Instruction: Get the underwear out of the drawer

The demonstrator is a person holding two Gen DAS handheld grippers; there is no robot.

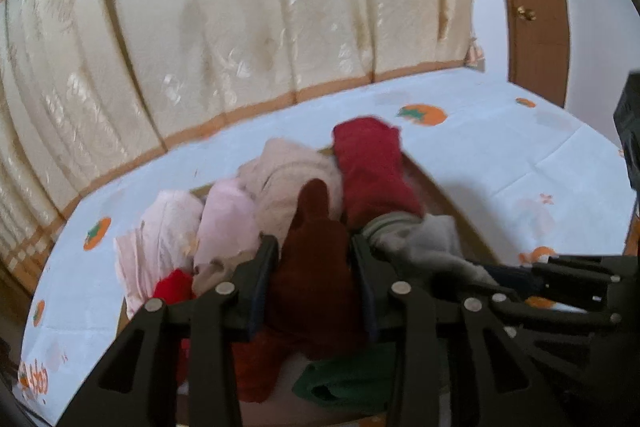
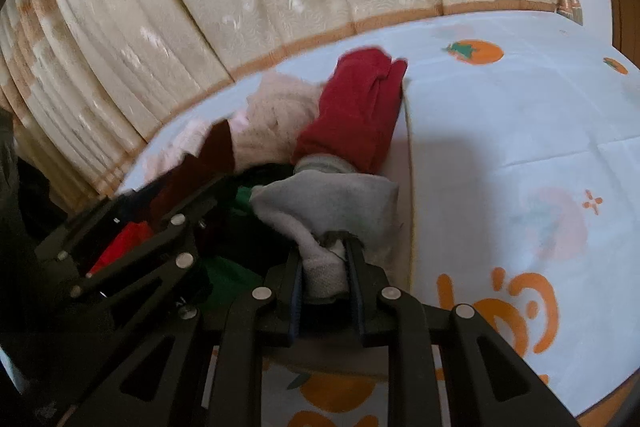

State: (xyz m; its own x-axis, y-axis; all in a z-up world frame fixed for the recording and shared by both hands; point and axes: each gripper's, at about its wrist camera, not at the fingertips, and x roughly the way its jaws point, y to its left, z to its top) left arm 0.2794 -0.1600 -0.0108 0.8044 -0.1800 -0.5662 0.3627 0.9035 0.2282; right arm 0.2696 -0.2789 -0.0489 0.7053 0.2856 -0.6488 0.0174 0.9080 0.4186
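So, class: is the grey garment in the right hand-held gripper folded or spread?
Folded: the grey garment sits bunched into a thick wad.

Persimmon-print sheet (image 2: 500, 131), cream curtain (image 1: 240, 7), door (image 1: 532, 15)

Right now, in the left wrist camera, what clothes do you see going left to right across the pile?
Striped pink cloth → pale pink cloth → beige cloth → dark maroon cloth → red cloth → grey cloth.

Cream patterned curtain (image 1: 224, 27) hanging behind, orange-trimmed hem meeting far edge of white tablecloth (image 2: 500, 131) w/ orange fruit print. Brown door (image 1: 532, 27) standing at right, daylight glowing thru.
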